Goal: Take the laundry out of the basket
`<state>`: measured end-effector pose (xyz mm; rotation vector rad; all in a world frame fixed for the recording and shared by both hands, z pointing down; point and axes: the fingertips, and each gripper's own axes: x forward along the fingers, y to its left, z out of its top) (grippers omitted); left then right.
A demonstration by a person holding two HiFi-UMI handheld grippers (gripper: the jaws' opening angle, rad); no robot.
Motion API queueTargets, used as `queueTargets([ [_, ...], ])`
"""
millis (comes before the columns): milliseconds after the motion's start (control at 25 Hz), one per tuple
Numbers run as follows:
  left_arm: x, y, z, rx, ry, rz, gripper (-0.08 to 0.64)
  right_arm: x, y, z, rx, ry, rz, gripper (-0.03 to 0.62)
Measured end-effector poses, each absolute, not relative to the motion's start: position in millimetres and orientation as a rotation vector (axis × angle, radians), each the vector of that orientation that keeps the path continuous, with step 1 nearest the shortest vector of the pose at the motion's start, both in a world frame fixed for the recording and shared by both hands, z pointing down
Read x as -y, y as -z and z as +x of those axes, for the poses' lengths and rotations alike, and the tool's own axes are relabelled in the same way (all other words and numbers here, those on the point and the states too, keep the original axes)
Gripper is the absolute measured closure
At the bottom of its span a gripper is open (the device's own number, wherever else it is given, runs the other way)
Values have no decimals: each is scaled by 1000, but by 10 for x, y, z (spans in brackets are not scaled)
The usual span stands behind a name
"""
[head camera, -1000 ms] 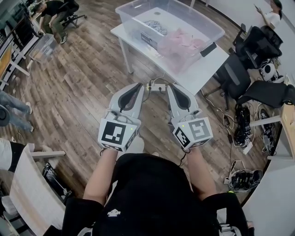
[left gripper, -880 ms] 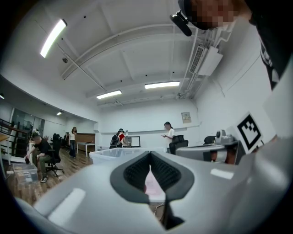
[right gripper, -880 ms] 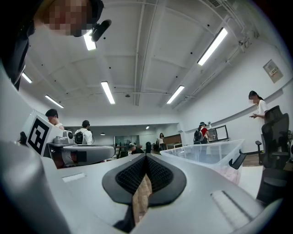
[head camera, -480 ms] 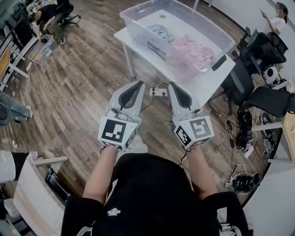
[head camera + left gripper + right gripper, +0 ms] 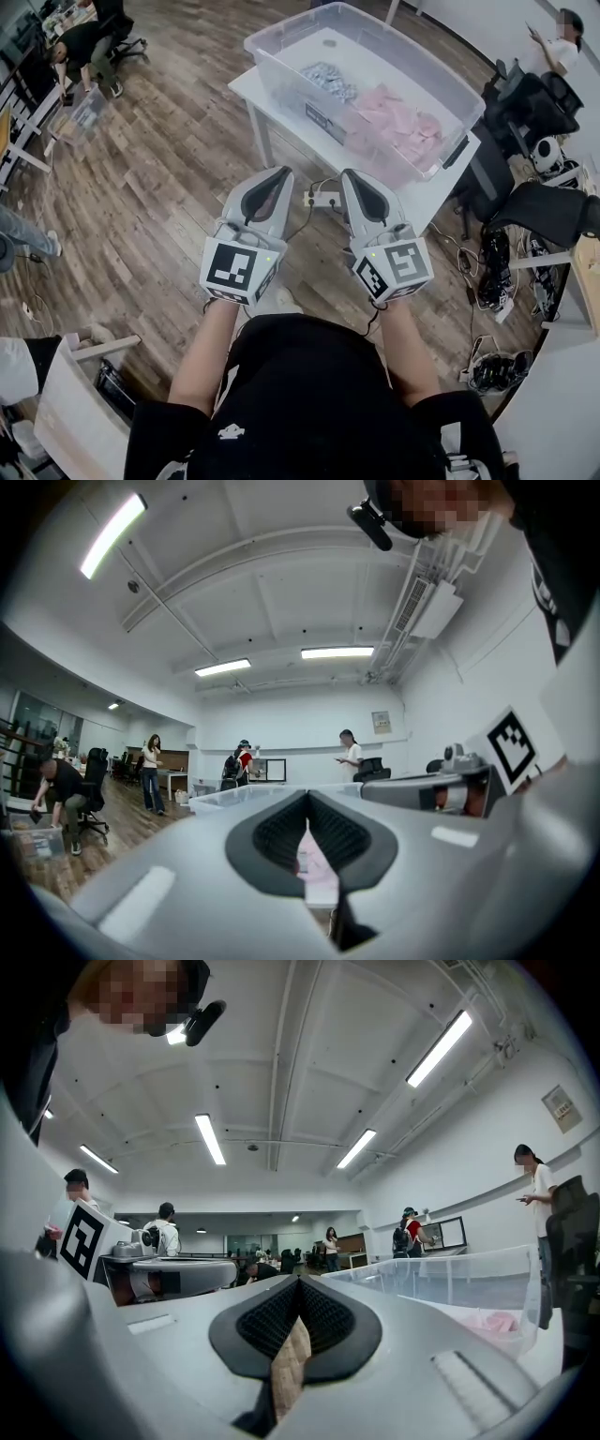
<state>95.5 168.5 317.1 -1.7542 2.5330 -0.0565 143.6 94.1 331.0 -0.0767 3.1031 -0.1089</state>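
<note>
The laundry (image 5: 375, 108) lies in the clear plastic basket (image 5: 281, 67) on the white tabletop (image 5: 246, 82): a heap of pink cloth (image 5: 401, 120) and, just beside it, a grey patterned piece (image 5: 330, 80). Both look soft, light and floppy, likely to drape and catch on each other, so a pinch on a raised fold atop the pink heap seems best. The left gripper (image 5: 273, 178) and right gripper (image 5: 355, 178) are pressed together, holding nothing, short of the basket.
</note>
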Motion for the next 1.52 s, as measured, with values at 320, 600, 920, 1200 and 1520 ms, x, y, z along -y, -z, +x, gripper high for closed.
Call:
queueTargets([
  [320, -1656, -3225, 535, -2516, 26, -1792, 549, -921, -3337, 1056, -3112, 95, -121, 592],
  [600, -1646, -3224, 384, -2501, 6, -1806, 549, -877, -3349, 893, -3116, 93, -145, 592],
  [920, -1331, -3156, 127, -2487, -17, -1812, 549, -495, -3318, 626, -3109, 88, -175, 592],
  [1200, -942, -3145, -232, -2500, -16, -1808, 549, -146, -3264, 259, -3104, 81, -149, 592],
  [1520, -395, -3119, -638, -2500, -17, -1775, 549, 402, -3177, -152, -3091, 94, -119, 593],
])
